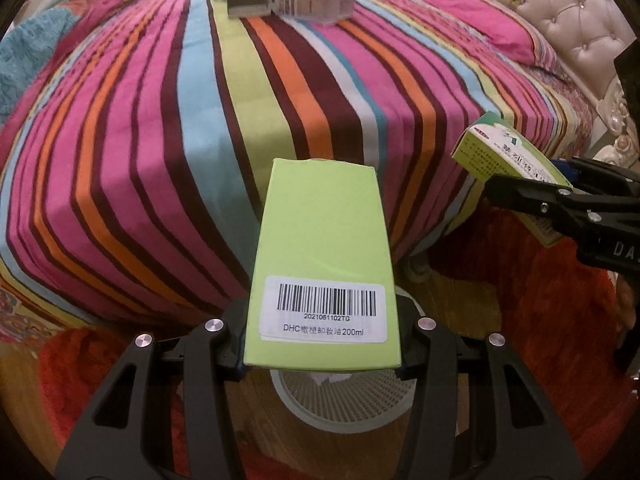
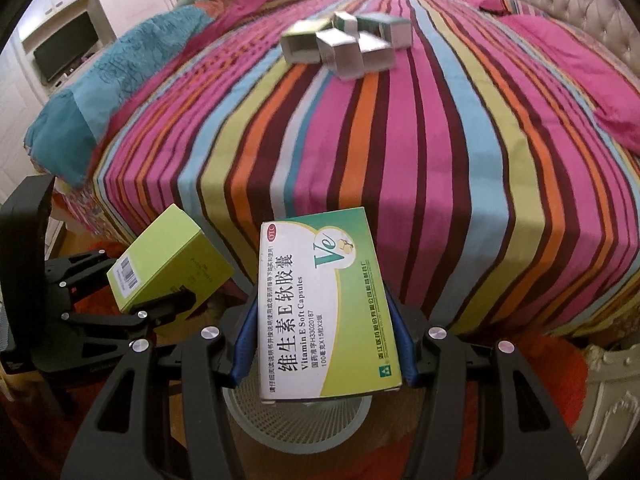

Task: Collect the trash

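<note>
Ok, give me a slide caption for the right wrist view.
Right tongs hold a vitamin box above the waste bin; empty cartons wait on the striped bed.

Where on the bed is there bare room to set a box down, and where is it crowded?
Bare: the striped bedspread from the near edge up to the cluster of small open cardboard boxes, between the teal blanket and the pink pillow. Crowded: that cluster.

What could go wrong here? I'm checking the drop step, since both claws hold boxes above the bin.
1. The lime-green box in the left claw juts far past the wastebasket toward the bed, so it may tip outside when released.
2. The vitamin E box in the right claw looks wide against the bin's rim and could catch on it.
3. The claws sit close and might bump.
</note>
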Demonstrator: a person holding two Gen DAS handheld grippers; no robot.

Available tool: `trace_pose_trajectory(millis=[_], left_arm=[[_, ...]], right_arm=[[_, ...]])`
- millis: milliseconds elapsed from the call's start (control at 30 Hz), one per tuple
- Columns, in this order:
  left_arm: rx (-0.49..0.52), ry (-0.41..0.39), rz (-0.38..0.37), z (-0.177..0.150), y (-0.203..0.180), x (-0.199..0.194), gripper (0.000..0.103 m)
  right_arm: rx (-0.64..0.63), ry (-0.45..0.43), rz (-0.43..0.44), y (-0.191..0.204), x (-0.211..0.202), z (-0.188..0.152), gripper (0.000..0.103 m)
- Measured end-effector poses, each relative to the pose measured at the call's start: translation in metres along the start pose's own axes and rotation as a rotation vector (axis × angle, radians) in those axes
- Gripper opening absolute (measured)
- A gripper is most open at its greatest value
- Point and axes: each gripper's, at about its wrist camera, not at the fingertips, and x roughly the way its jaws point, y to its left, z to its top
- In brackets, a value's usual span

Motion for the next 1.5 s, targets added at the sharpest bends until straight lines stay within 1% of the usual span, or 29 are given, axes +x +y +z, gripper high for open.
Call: trace_pose_trajectory(millis=[133,300,433,567,700,767,1000,1100,1233,1333,1433,1500], left_arm=[[0.003,0.027,-0.012,-0.001,-0.002,0.006,0.049],[0.021,0.097,-0.044,-0.005,-0.008,0.019,0.049],[0.029,0.144,-0.062,-0.008,-0.012,0.028,0.049],[0.011,0.207,-0.079,-0.013,-0.010,0.040,0.049],[-0.022,0.267,-0.102,-0.014,-0.007,0.053,0.049],[-0.033,0.296,-0.105,-0.015,-0.006,0.060,0.049],[-0.050,0.441,-0.103,-0.021,-0.008,0.090,0.049],[-0.054,0.484,-0.105,-0.022,-0.009,0.099,0.049],[-0.068,0.539,-0.116,-0.026,-0.004,0.110,0.049],[-0.083,0.606,-0.135,-0.030,-0.004,0.125,0.049],[-0.096,0.677,-0.118,-0.038,-0.001,0.144,0.049],[-0.101,0.708,-0.109,-0.041,-0.001,0.152,0.049]], right_arm=[[-0.001,0.050,0.005,0.004,0.012,-0.007,0.053],[0.062,0.109,0.067,0.003,0.025,-0.014,0.053],[0.081,0.156,0.090,0.006,0.035,-0.019,0.053],[0.163,0.244,0.173,0.004,0.053,-0.023,0.053],[0.221,0.340,0.198,0.000,0.074,-0.032,0.053],[0.256,0.369,0.209,-0.004,0.081,-0.034,0.053],[0.363,0.485,0.214,-0.016,0.107,-0.045,0.053],[0.415,0.528,0.217,-0.020,0.119,-0.049,0.053],[0.464,0.578,0.215,-0.023,0.135,-0.056,0.053],[0.517,0.621,0.206,-0.023,0.152,-0.064,0.053],[0.552,0.663,0.198,-0.022,0.167,-0.069,0.053],[0.563,0.683,0.195,-0.022,0.173,-0.073,0.053]])
